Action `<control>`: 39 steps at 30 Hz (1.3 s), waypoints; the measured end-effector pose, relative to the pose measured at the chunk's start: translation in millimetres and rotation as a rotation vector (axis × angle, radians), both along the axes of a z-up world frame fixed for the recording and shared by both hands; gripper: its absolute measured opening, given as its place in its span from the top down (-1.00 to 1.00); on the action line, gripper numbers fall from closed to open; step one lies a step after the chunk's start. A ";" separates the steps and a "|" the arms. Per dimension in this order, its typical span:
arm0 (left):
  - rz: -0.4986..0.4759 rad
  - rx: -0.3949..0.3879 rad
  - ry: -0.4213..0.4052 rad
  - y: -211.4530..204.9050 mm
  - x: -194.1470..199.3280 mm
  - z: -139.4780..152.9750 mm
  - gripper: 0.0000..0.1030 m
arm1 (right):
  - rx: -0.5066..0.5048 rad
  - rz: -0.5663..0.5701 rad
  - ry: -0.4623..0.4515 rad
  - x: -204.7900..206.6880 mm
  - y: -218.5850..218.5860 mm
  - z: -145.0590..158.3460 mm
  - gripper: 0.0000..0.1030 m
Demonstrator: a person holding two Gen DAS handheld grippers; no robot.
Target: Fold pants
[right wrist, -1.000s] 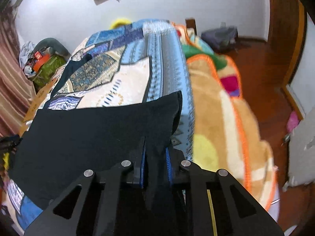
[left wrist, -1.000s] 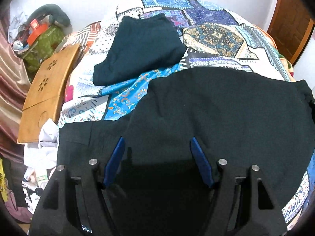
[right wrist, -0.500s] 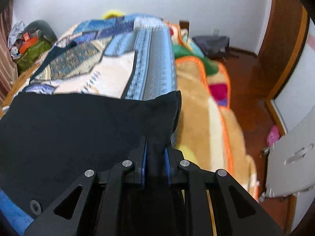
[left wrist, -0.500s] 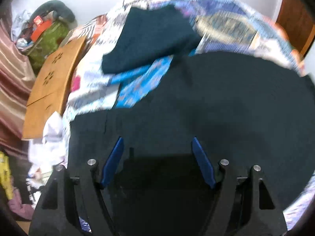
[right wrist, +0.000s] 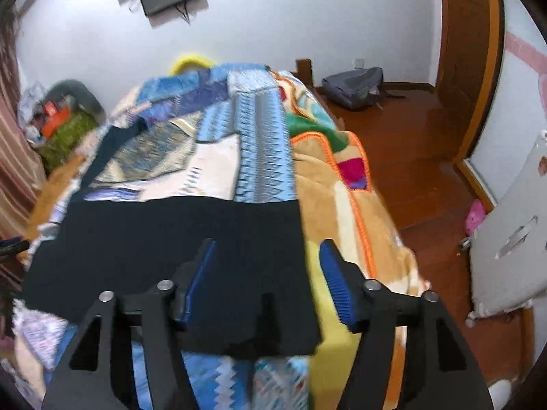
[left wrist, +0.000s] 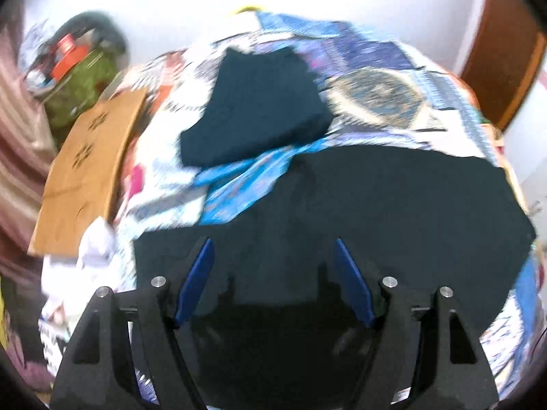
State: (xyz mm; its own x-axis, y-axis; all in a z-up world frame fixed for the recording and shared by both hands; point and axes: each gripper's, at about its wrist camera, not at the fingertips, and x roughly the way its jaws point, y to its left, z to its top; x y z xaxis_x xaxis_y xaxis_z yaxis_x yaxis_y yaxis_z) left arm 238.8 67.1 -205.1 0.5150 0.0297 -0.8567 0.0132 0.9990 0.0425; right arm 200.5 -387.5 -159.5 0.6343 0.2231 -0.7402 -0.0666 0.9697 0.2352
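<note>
The black pants [left wrist: 393, 205] lie folded flat across the patterned bedspread [left wrist: 376, 78]. In the right wrist view the same pants [right wrist: 164, 246] end in a straight right edge on the bed. My left gripper [left wrist: 273, 249] hovers open above the pants' near part, its blue pads apart and nothing between them. My right gripper [right wrist: 268, 251] is opening over the pants' right edge; the cloth lies flat below the jaws and the pads do not press it.
A second dark folded garment [left wrist: 256, 102] lies further back on the bed. A wooden lap table [left wrist: 89, 167] and a cluttered bag [left wrist: 78, 78] sit at the left. An orange-edged blanket [right wrist: 345, 205] hangs off the bed's right side above a wooden floor [right wrist: 410, 157].
The right gripper, shut on the pants' edge before, has let the cloth go and lifted; the pants now lie flat. The left gripper stayed open and rose a little.
</note>
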 end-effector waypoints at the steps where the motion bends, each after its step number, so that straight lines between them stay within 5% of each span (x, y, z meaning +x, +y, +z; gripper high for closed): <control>1: -0.033 0.003 -0.007 -13.3 3.7 2.2 -0.39 | 0.027 0.002 0.009 -6.2 1.9 -0.8 -0.19; 9: -0.294 0.043 0.091 -115.6 16.3 -31.9 -0.40 | 0.298 -0.065 0.141 -40.2 9.7 -52.7 -0.21; 13: -0.341 0.020 0.105 -146.8 22.6 -35.3 -0.40 | 0.381 -0.151 0.203 -35.6 -3.2 -83.7 -0.21; 15: -0.364 -0.054 0.152 -158.5 32.4 -38.5 -0.41 | 0.426 -0.172 0.177 -32.8 -8.8 -90.3 -0.20; 19: -0.423 0.008 0.141 -199.1 39.4 -43.5 -0.41 | 0.453 -0.194 0.147 -21.2 -10.8 -93.9 -0.20; 23: -0.475 -0.034 0.161 -233.0 47.0 -43.5 -0.41 | 0.445 -0.200 0.106 -8.5 -9.7 -99.8 -0.14; 29: -0.486 -0.059 0.123 -256.8 50.3 -32.4 -0.41 | 0.385 -0.218 0.081 0.4 -19.2 -88.9 0.81; 39: -0.406 -0.071 -0.058 -219.4 38.0 26.7 -0.45 | 0.285 -0.079 -0.178 18.5 1.3 10.3 0.84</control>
State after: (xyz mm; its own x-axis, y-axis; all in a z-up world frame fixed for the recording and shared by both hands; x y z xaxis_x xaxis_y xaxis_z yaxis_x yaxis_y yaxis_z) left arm 276.8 -152.3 -178.4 0.5204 -0.2438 -0.8184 0.4060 0.9138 -0.0140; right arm 219.1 -386.2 -149.1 0.7713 0.3501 -0.5315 -0.0582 0.8704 0.4889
